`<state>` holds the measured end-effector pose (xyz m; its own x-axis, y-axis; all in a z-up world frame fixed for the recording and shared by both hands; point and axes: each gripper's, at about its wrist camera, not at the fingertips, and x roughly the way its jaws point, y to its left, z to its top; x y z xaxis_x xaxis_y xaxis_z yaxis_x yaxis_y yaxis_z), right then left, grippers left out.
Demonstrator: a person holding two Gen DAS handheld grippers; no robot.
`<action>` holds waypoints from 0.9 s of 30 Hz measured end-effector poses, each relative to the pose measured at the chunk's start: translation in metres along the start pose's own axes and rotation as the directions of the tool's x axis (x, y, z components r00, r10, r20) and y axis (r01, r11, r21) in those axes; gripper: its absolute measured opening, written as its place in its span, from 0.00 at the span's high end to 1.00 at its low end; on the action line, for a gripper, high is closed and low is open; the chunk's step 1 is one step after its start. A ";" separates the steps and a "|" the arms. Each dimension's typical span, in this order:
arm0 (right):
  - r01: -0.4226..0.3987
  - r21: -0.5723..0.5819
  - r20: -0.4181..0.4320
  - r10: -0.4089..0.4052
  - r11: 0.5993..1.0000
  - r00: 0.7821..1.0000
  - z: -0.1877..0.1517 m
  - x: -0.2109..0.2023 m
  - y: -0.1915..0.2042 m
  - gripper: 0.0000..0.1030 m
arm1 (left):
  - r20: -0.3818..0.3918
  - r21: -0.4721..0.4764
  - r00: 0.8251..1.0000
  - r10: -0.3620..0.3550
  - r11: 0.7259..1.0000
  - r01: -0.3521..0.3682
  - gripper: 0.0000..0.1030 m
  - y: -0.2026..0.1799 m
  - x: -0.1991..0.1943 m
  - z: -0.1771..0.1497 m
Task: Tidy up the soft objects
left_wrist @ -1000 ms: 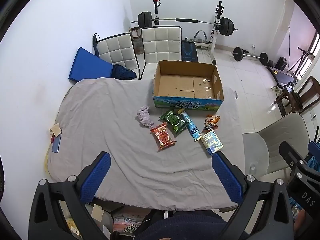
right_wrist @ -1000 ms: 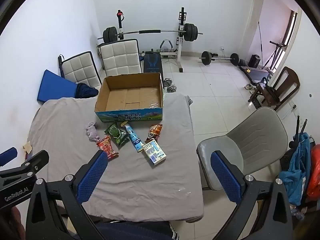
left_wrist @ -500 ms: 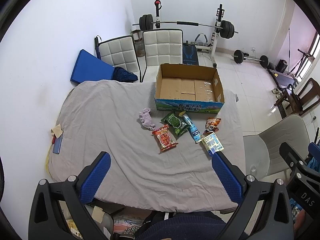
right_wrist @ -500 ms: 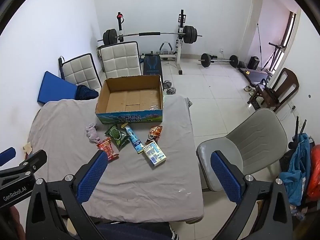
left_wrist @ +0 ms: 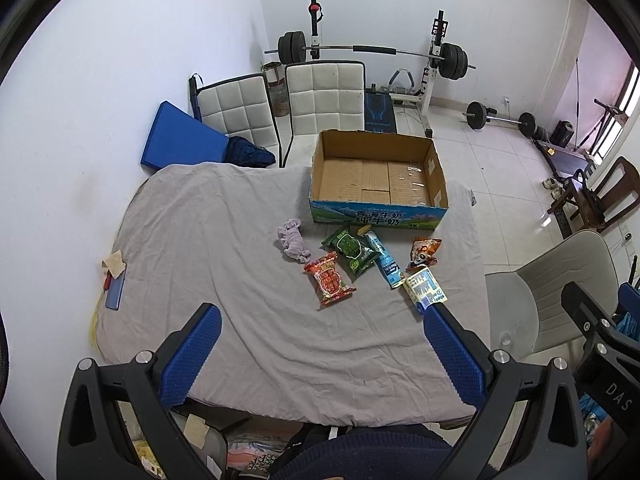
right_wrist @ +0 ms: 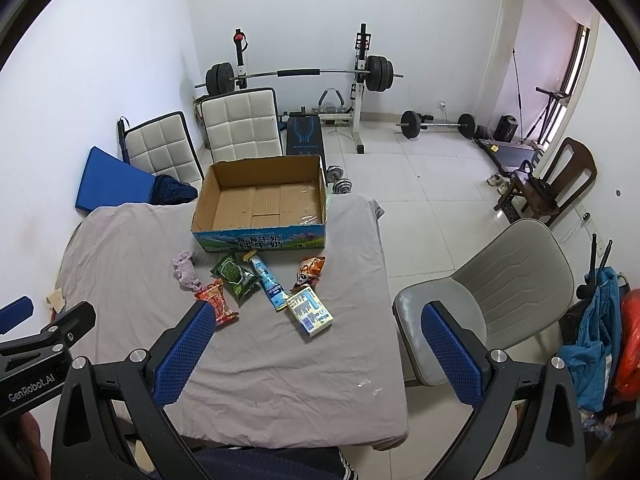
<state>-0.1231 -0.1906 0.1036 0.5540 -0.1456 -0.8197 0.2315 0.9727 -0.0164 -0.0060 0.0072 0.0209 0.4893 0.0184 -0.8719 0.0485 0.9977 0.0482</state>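
Note:
An open, empty cardboard box stands at the far side of the grey-clothed table. In front of it lie a lilac cloth bundle, a red snack pack, a green pack, a blue tube pack, an orange pack and a white-blue pack. My left gripper is open and empty above the near table edge. My right gripper is open and empty, to the right of the left one.
A phone and paper scrap lie at the table's left edge. A grey chair stands right of the table. Two white padded chairs, a blue mat and a barbell rack stand behind the table.
Both views have shifted slightly, as both grippers rose or drew back a little. The objects on the table have not moved.

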 end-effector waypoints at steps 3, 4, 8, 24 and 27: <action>-0.002 -0.002 0.003 0.002 1.000 1.000 0.001 -0.001 0.001 0.00 | 0.000 0.001 1.000 -0.001 1.000 0.001 0.00 -0.002 -0.001 0.001; -0.002 -0.003 0.004 0.002 1.000 1.000 0.000 -0.003 0.000 0.00 | 0.000 0.001 1.000 -0.002 1.000 0.002 0.00 -0.001 -0.001 0.000; -0.001 -0.002 0.004 0.001 1.000 1.000 0.000 -0.003 0.000 0.00 | 0.001 0.000 1.000 -0.002 1.000 0.002 0.00 -0.001 -0.001 0.000; -0.005 -0.012 0.010 0.005 1.000 1.000 0.003 -0.006 0.003 0.00 | 0.006 -0.004 1.000 -0.001 1.000 0.001 0.00 0.001 -0.001 0.002; -0.007 -0.013 0.014 0.007 1.000 1.000 0.003 -0.007 0.002 0.00 | 0.014 -0.010 1.000 0.001 1.000 -0.001 0.00 0.002 -0.004 0.003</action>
<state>-0.1240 -0.1877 0.1114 0.5668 -0.1414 -0.8117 0.2171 0.9760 -0.0183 -0.0056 0.0088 0.0258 0.5019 0.0187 -0.8647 0.0393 0.9982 0.0443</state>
